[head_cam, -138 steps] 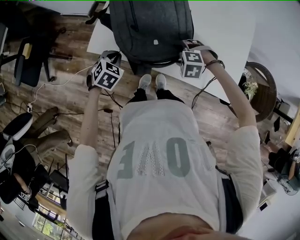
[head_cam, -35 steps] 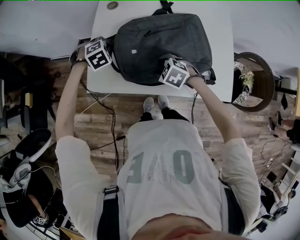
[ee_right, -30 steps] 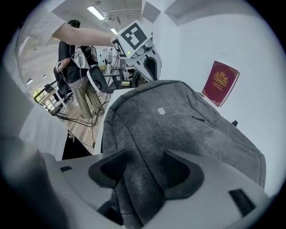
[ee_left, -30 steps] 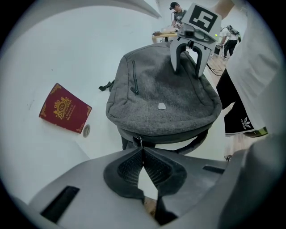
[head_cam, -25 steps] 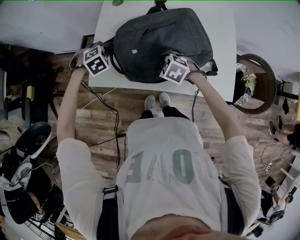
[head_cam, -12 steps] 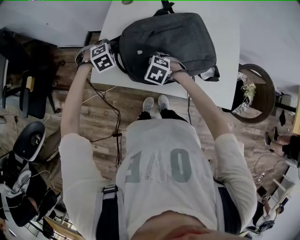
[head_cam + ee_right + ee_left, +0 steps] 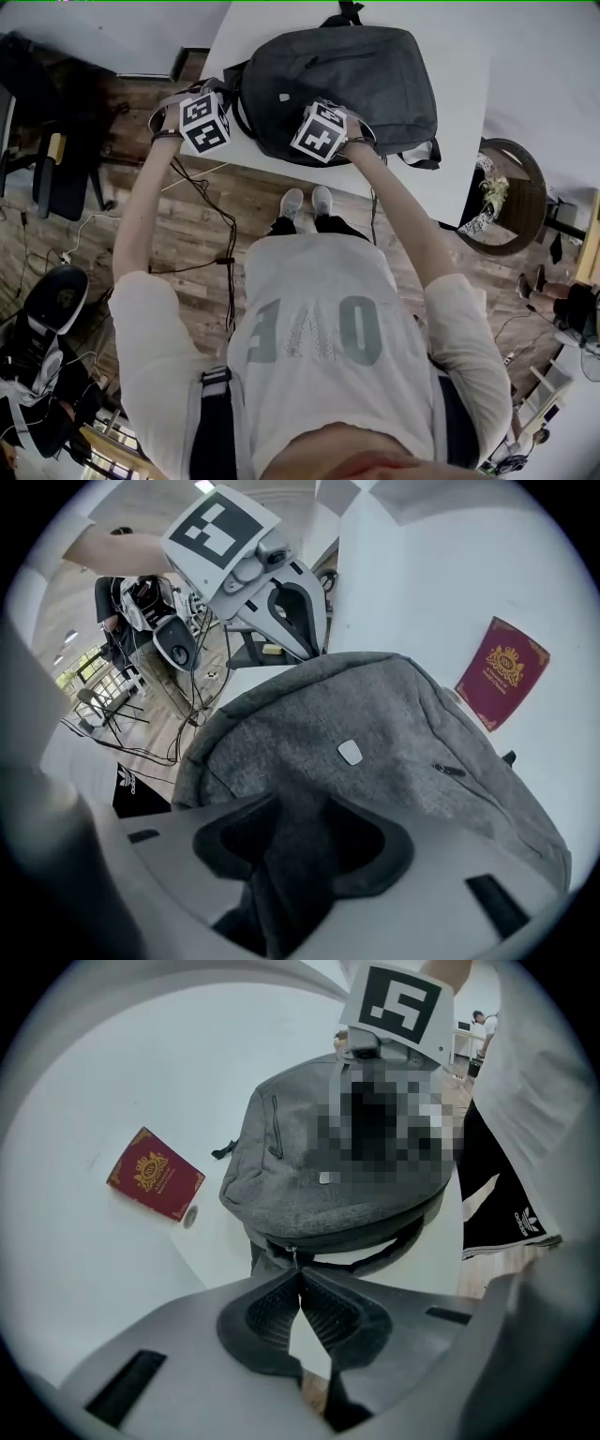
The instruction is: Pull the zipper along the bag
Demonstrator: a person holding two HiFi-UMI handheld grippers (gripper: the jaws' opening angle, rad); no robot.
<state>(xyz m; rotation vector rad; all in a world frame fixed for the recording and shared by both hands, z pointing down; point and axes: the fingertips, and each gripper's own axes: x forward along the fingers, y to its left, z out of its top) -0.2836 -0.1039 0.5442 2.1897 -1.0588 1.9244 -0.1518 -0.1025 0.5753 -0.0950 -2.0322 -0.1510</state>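
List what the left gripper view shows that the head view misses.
Left gripper view only: a red booklet lying on the table, and the left gripper shut on the zipper pull. Head view only: the person's shoes and a dark office chair. Both: the grey backpack on the white table.

On your white bench (image 7: 464, 94) a red booklet (image 7: 156, 1174) with a gold crest lies flat, and a small round disc (image 7: 190, 1217) sits just beside its near corner. Black cables (image 7: 228, 244) trail over the wood-plank floor (image 7: 84, 197) below you. A dark office chair (image 7: 58, 169) stands at your left, and a round wicker holder (image 7: 511, 192) with a plant at your right.
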